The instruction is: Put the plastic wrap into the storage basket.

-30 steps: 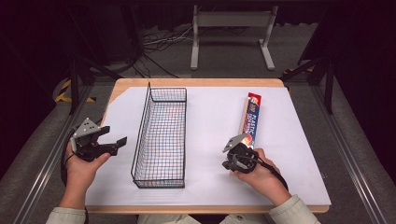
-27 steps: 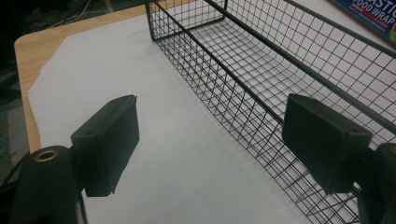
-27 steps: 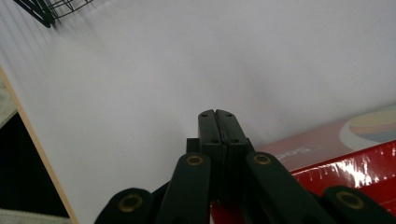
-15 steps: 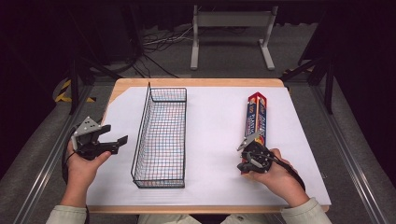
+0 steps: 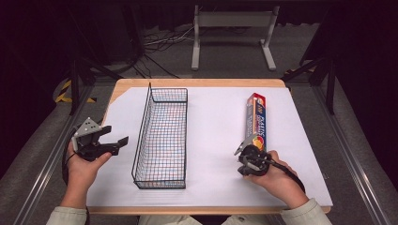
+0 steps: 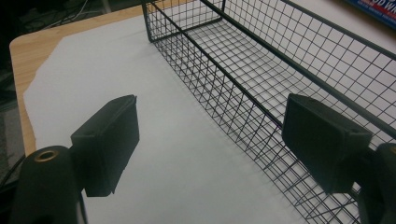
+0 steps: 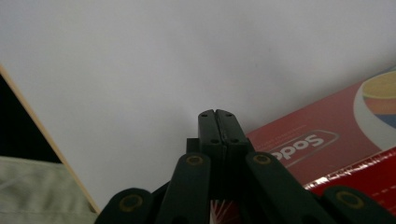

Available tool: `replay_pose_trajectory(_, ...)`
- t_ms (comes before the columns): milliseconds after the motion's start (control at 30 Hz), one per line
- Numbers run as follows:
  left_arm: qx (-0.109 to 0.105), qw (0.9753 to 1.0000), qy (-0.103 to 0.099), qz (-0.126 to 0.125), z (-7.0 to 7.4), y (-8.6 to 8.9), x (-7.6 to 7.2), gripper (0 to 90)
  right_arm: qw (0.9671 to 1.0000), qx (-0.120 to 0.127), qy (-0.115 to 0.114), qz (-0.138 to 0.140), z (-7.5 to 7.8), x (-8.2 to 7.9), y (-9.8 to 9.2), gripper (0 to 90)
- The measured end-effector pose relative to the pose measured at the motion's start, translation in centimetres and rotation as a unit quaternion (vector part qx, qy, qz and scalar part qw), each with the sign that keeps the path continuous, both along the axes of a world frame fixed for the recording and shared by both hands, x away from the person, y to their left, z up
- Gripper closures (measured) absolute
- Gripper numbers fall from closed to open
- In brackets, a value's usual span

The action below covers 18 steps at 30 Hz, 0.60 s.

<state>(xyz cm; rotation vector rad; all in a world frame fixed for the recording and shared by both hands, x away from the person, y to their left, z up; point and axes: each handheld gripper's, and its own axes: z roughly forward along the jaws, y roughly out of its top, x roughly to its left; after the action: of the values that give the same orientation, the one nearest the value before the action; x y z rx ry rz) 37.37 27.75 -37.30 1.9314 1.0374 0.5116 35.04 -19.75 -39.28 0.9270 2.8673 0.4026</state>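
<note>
Wrap box point(image 5: 256, 121) lies flat on the white sheet, well to the right of the wire basket point(image 5: 162, 136), long axis running away from the person. Right gripper point(image 5: 245, 151) sits at the box's near end w/ jaws pressed together, nothing between them. Left gripper point(image 5: 115, 140) hovers just left of the basket, jaws wide apart. Box is probably light, stiff cardboard, a bit slick; best grabbed across its narrow width near mid-length so it won't tip.
</note>
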Motion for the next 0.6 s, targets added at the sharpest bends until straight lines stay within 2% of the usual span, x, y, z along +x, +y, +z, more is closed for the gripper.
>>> replay_pose_trajectory(33,-0.003,1.0,0.003,0.002,0.0,0.1,0.0,19.7,0.9998,-0.018,0.006,-0.002,-0.3,0.0,0.2,90.0)
replay_pose_trajectory(67,-0.003,1.0,0.002,0.003,0.0,0.1,0.0,19.7,0.9984,-0.055,0.014,0.001,-0.8,0.0,0.4,90.0)
replay_pose_trajectory(100,-0.004,1.0,0.001,0.004,0.0,0.2,0.0,19.7,0.9971,-0.073,0.021,0.002,-1.2,0.0,0.2,90.0)
replay_pose_trajectory(167,-0.006,1.0,0.002,0.004,0.0,0.4,-0.1,19.7,0.9977,-0.064,0.024,-0.003,-1.0,0.1,-0.2,90.0)
replay_pose_trajectory(233,-0.007,1.0,0.001,0.004,0.0,0.4,-0.1,19.7,0.9958,-0.086,0.026,-0.017,-1.0,0.2,-0.8,90.0)
replay_pose_trajectory(300,-0.007,1.0,0.001,0.003,0.0,0.4,0.0,19.7,0.995,-0.094,0.028,-0.019,-1.1,0.2,-1.0,90.0)
replay_pose_trajectory(333,-0.006,1.0,0.001,0.004,0.0,0.3,0.0,19.7,0.9964,-0.078,0.029,-0.016,-1.1,0.2,-1.2,89.3)
replay_pose_trajectory(367,-0.006,1.0,0.001,0.004,0.0,0.3,0.0,19.6,0.9964,-0.078,0.029,-0.016,-1.1,0.2,-1.2,89.3)
replay_pose_trajectory(433,-0.004,1.0,0.001,0.003,0.0,0.2,0.1,19.7,0.9987,-0.036,0.036,0.0,-0.6,0.2,-1.4,84.3)
replay_pose_trajectory(467,-0.004,1.0,0.0,0.003,0.0,0.2,0.1,19.6,0.9991,-0.029,0.03,-0.005,-0.3,0.0,-1.4,81.7)
replay_pose_trajectory(500,-0.003,1.0,-0.001,0.002,0.0,0.1,0.1,19.7,0.9996,-0.011,0.025,0.0,0.1,0.0,-1.5,78.6)
replay_pose_trajectory(533,-0.003,1.0,-0.001,0.002,0.0,0.2,0.1,19.7,0.9995,0.024,0.021,0.002,0.6,-0.1,-1.7,74.3)
replay_pose_trajectory(600,-0.006,1.0,0.001,0.003,0.0,0.2,0.1,19.6,0.9983,0.058,0.005,0.008,1.4,-0.1,-1.9,70.7)
